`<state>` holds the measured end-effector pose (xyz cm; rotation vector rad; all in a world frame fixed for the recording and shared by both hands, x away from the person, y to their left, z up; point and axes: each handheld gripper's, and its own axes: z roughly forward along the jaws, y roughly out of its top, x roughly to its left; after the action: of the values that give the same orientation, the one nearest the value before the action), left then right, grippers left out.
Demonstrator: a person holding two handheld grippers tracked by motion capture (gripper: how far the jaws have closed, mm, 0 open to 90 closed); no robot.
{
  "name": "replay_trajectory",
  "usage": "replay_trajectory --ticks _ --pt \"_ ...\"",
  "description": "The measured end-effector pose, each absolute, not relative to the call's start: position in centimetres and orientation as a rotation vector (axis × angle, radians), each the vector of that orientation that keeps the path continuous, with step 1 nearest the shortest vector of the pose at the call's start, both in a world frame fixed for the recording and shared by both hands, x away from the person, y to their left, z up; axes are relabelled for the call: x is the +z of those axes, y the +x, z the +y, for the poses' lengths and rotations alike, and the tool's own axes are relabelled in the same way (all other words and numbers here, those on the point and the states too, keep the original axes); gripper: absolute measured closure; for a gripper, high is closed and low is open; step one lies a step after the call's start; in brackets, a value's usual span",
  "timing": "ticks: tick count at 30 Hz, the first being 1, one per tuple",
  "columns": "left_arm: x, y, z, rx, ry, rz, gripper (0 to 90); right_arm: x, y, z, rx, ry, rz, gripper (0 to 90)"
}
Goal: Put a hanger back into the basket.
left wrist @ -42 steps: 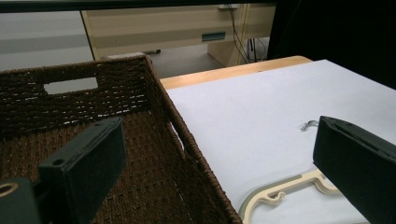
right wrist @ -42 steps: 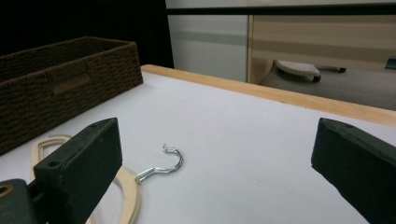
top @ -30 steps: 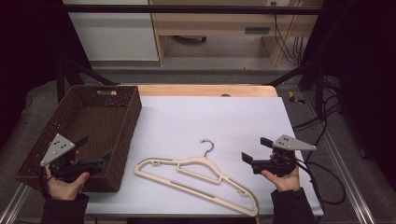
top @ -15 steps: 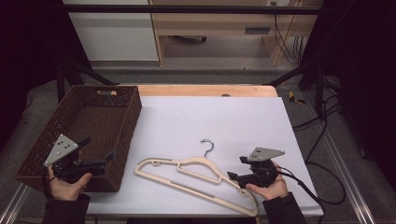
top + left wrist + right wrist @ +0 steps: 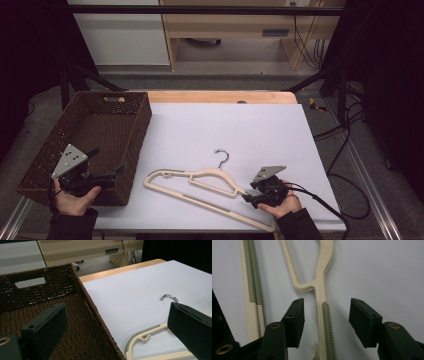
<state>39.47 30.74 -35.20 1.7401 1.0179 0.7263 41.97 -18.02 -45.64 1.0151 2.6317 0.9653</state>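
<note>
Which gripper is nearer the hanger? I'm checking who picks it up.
Right. The right gripper straddles the cream hanger's shoulder bar, jaws just closing, not touching. The left gripper sits apart at the wicker basket.

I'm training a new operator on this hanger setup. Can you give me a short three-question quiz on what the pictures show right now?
1. True or false: the right gripper has its pads pressed tight on the hanger.
2. Where does the left gripper sit? A. over the hanger's hook; B. at the near corner of the basket; C. on the wooden table edge.
3. Fill in: the hanger lies flat on the white ____.

Key
1. False. The hanger's arm runs between the jaws with a gap on each side; the jaws have just been closing.
2. B. Its jaws stand open, one over the basket, one over the sheet.
3. sheet
</note>
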Motion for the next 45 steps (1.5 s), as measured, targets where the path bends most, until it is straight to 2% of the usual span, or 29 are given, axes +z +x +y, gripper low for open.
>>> replay_trajectory --ticks 8,17,26,45 --pt "-35.3 39.6 30.1 0.718 1.764 1.010 2.5 -46.5 42.1 -17.7 0.884 0.998 2.676 62.4" --pt "-35.7 39.8 29.0 0.701 1.814 0.988 2.4 -46.6 42.1 -18.0 0.913 0.970 2.692 74.7" --pt "-35.9 39.9 28.5 0.692 1.830 0.982 2.5 -46.4 42.2 -18.1 0.916 0.952 2.702 78.1" --pt "-35.9 39.7 27.9 0.689 1.840 0.967 2.5 -46.0 42.1 -18.4 0.943 0.932 2.707 78.4"
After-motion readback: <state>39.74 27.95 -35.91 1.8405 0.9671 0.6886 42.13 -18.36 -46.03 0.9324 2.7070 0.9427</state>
